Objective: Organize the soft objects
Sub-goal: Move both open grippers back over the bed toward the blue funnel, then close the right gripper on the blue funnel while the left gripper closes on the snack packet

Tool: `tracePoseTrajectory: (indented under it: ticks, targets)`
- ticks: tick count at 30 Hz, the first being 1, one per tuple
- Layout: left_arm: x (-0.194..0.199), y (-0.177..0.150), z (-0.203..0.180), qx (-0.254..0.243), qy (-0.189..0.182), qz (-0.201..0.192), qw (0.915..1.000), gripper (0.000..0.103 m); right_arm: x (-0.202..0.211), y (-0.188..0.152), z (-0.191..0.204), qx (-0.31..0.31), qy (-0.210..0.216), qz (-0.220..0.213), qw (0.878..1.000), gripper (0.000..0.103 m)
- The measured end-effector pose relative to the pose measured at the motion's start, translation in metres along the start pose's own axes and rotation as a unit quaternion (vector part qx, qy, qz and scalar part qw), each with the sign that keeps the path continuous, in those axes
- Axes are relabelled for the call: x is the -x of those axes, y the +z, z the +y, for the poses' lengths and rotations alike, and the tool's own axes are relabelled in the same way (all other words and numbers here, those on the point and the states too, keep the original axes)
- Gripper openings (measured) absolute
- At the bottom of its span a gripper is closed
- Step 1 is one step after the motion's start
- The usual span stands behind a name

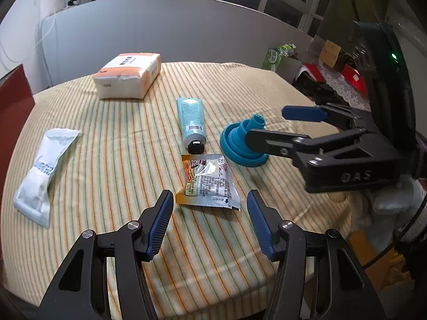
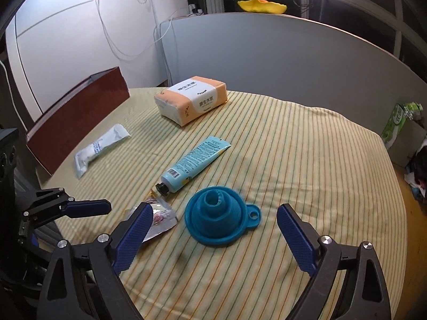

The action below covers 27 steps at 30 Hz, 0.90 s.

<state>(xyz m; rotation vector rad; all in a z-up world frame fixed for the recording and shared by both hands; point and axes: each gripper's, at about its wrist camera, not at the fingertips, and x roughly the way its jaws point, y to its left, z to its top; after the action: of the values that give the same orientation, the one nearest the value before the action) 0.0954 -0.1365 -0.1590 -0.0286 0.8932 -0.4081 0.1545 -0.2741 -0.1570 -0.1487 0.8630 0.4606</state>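
Note:
On the striped tablecloth lie a blue collapsible funnel (image 1: 241, 144) (image 2: 220, 220), a light-blue tube with a black cap (image 1: 191, 122) (image 2: 193, 164), a silver and orange sachet (image 1: 209, 184) (image 2: 157, 220), a white pouch (image 1: 42, 176) (image 2: 100, 148) and an orange-and-white tissue pack (image 1: 128, 76) (image 2: 192, 100). My left gripper (image 1: 209, 204) is open and empty, its fingers on either side of the sachet's near end. My right gripper (image 2: 213, 222) is open and empty, with the funnel between its fingers; in the left wrist view it (image 1: 267, 124) reaches in from the right over the funnel.
A dark red box (image 2: 77, 121) stands at the table's left edge. A grey partition (image 2: 267, 58) runs behind the table. A green-and-white pack (image 2: 399, 122) and clutter sit off the right side. The table's edge (image 1: 213, 304) is close below my left gripper.

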Motion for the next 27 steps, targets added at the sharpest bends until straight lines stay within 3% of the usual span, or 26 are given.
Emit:
tracePoseTrajectory:
  ticks: [3, 10, 14, 23, 25, 27]
  targets:
    - [-0.006, 0.002, -0.004, -0.01, 0.005, 0.004, 0.9999, 0.057, -0.012, 0.003, -0.004, 0.008, 0.002, 0.011, 1.0, 0.083]
    - [-0.018, 0.007, -0.006, -0.013, 0.015, 0.011, 0.9997, 0.057, -0.031, 0.006, -0.008, 0.016, 0.017, 0.03, 0.999, 0.08]
    - [-0.022, 0.009, -0.007, -0.015, 0.019, 0.014, 0.9996, 0.057, -0.037, 0.005, -0.01, 0.019, 0.021, 0.043, 0.999, 0.063]
    - [-0.025, 0.013, 0.0, -0.007, 0.024, 0.013, 0.9996, 0.056, -0.035, 0.001, -0.011, 0.029, 0.021, 0.048, 0.998, 0.059]
    - [-0.026, 0.014, 0.003, -0.002, 0.022, 0.013, 0.9997, 0.056, -0.033, 0.0, -0.011, 0.029, 0.031, 0.05, 0.998, 0.048]
    - [-0.026, 0.015, 0.005, -0.001, 0.021, 0.012, 0.9997, 0.056, -0.032, 0.001, -0.009, 0.033, 0.026, 0.051, 0.998, 0.047]
